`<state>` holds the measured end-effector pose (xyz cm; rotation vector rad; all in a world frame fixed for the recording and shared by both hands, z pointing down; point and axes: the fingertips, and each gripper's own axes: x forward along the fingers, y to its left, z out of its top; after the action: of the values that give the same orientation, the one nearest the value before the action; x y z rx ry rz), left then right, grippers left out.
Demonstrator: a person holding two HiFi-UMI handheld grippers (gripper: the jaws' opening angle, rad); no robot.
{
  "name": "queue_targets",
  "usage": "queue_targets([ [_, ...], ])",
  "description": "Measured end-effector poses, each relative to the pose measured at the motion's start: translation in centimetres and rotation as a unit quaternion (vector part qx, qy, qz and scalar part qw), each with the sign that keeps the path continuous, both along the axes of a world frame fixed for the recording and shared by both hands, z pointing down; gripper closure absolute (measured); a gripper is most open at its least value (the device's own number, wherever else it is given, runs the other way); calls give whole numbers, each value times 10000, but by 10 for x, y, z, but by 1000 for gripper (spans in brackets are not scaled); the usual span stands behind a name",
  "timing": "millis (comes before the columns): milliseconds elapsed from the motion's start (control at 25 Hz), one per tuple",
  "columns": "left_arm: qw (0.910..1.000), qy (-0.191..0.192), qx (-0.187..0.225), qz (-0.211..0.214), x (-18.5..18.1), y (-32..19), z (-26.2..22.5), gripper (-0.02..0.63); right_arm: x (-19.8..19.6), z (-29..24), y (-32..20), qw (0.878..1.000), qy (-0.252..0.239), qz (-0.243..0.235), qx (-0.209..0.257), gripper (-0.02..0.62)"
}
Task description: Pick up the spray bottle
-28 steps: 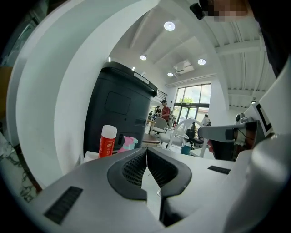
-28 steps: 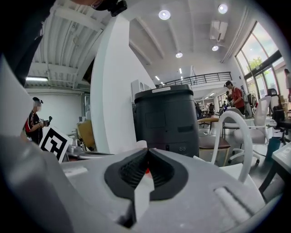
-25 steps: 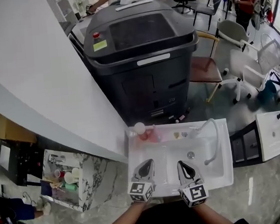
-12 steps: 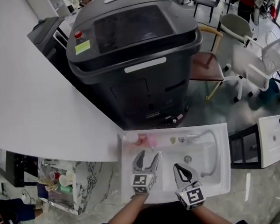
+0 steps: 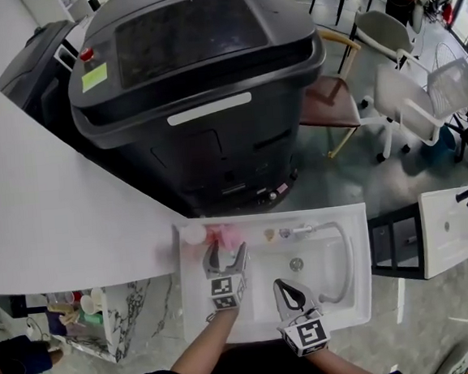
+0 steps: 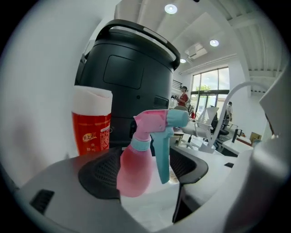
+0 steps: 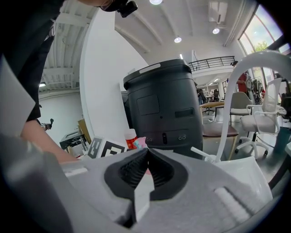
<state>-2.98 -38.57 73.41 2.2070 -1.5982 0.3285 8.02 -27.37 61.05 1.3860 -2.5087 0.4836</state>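
Left claw (image 5: 226, 248): opening, straddling bottle (image 6: 135, 170) at far left of sink (image 5: 360, 309), not yet pressing, readying the grab.
Right claw (image 5: 281, 285): together, idle, near side.

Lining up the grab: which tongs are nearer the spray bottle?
Left. The left tongs are opening around the spray bottle, not pinching it; the right tongs, shut, hang back over the sink.

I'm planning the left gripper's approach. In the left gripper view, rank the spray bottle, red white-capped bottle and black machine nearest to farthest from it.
On the left gripper the jaws are opening.
1. The pink spray bottle: between the jaws, not gripped.
2. The red bottle with a white cap: behind it, to the left.
3. The black machine: beyond both.
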Motion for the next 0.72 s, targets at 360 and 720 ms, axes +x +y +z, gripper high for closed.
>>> queue_targets([
  [360, 9993, -339, 11, -167, 2, -20, 15, 268, 2, 11, -6, 9995, 140, -260, -105, 597],
  [720, 9990, -348, 67, -268, 0, -28, 22, 318, 9, 15, -17, 9998, 89, -169, -106, 597],
])
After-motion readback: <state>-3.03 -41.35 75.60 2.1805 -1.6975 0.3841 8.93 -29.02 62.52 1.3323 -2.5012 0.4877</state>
